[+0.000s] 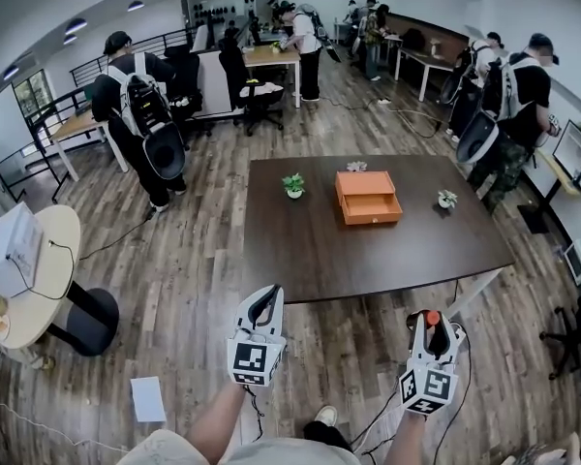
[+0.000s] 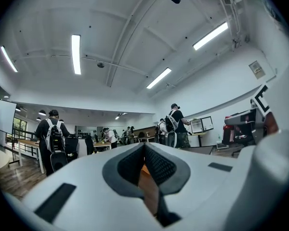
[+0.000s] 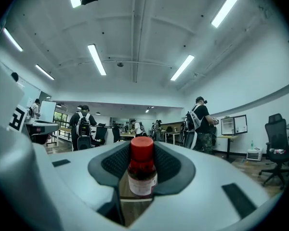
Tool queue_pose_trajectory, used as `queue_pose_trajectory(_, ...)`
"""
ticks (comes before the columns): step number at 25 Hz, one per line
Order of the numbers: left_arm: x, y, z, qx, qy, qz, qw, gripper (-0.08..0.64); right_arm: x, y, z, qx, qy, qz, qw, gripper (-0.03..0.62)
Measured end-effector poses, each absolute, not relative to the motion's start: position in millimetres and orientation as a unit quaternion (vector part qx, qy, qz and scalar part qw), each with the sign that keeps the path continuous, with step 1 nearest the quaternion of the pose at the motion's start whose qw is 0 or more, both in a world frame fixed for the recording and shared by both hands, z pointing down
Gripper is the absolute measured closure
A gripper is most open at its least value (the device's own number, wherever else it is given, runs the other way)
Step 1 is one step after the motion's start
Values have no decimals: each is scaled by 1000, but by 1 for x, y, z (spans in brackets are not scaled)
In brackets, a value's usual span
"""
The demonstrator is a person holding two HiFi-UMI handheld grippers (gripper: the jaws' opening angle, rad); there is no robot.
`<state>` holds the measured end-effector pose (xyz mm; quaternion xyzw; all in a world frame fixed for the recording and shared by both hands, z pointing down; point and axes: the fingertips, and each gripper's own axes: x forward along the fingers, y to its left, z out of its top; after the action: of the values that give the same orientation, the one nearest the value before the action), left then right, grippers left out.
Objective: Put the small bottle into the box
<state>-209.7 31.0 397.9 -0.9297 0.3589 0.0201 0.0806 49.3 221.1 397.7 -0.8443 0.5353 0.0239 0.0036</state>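
A small bottle [image 3: 142, 170] with a red cap and dark red contents stands upright between the pads of my right gripper [image 3: 142, 150], which is shut on it. In the head view the right gripper [image 1: 432, 329] hangs low at the right, short of the table's near edge, with the bottle's red cap [image 1: 432, 317] showing at its tip. An orange box [image 1: 367, 197] lies open on the dark brown table [image 1: 310, 250], far ahead of both grippers. My left gripper [image 1: 262, 310] is held low at the left. Its pads [image 2: 156, 165] meet at the tip with nothing between them.
Two small potted plants [image 1: 293, 185] [image 1: 446, 199] flank the box. At the left is a round pale table [image 1: 39, 279] with a white box on it, and a sheet of paper [image 1: 147, 398] lies on the wood floor. Several people with backpacks stand beyond the table.
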Motion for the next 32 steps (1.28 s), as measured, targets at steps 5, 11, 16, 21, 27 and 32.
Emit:
queue_pose_trajectory(5,-173,21,398,-932,353,20,75,557,84,214,403,-847,531,17,9,448)
queue_pose_trajectory(11,-122,16,407,-937,343,8,72,557,131,213,416,-852,524,2,13,449)
queue_pose_trajectory(16,-77,10,409,-939,336,4,74,557,170,208,424,-854,520,-5,16,451)
queue_pose_trajectory(21,-36,2,413,-940,333,1,73,558,204,201,427,-852,523,-4,12,451)
queue_pose_trajectory(27,-3,-3,412,-943,324,-1,75,557,235,195,430,-854,520,-5,13,451)
queue_pose_trajectory(32,12,-19,417,-944,322,0,73,557,246,178,432,-852,524,-3,8,451)
